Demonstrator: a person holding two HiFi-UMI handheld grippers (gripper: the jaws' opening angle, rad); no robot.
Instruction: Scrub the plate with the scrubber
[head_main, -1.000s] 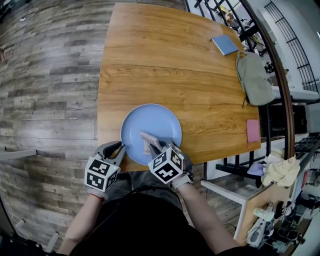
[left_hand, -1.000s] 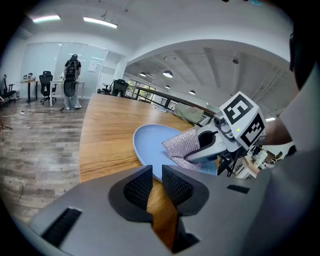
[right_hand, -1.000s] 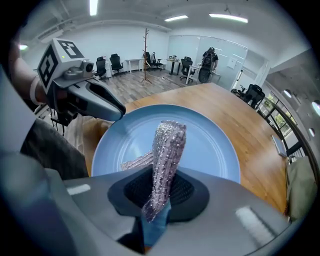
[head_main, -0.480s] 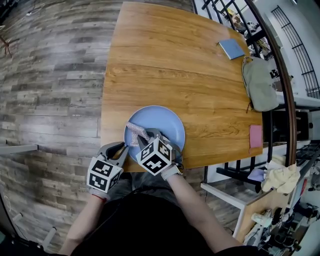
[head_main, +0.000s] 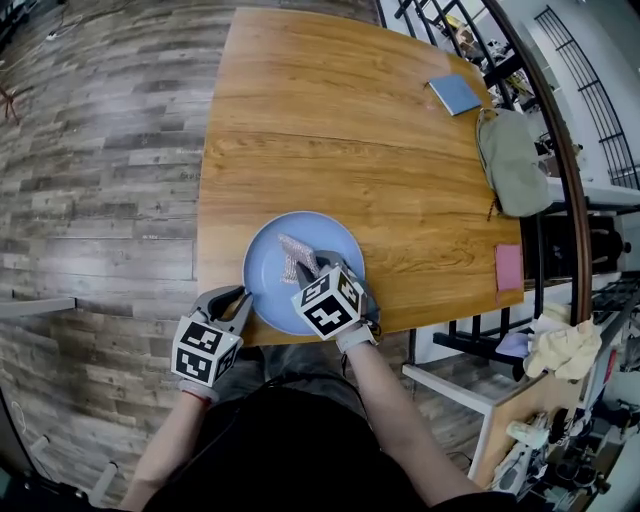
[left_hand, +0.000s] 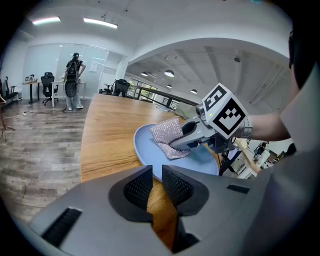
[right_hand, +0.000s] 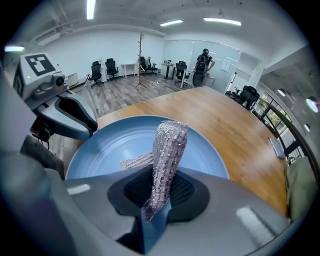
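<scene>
A round blue plate lies near the front edge of the wooden table. My right gripper is over the plate's middle, shut on a silvery mesh scrubber whose free end rests on the plate. In the right gripper view the scrubber rises from between the pads over the plate. My left gripper is at the plate's near left rim; its jaws stand almost together on the rim of the plate. That view also shows the scrubber.
A blue notebook, a grey-green bag and a pink card lie along the table's right side, by a black railing. Wood floor lies to the left. A person and office chairs are far off.
The right gripper swept the scrubber to the plate's left side half a second ago and has come back toward the middle. The left gripper has stayed at the rim.
</scene>
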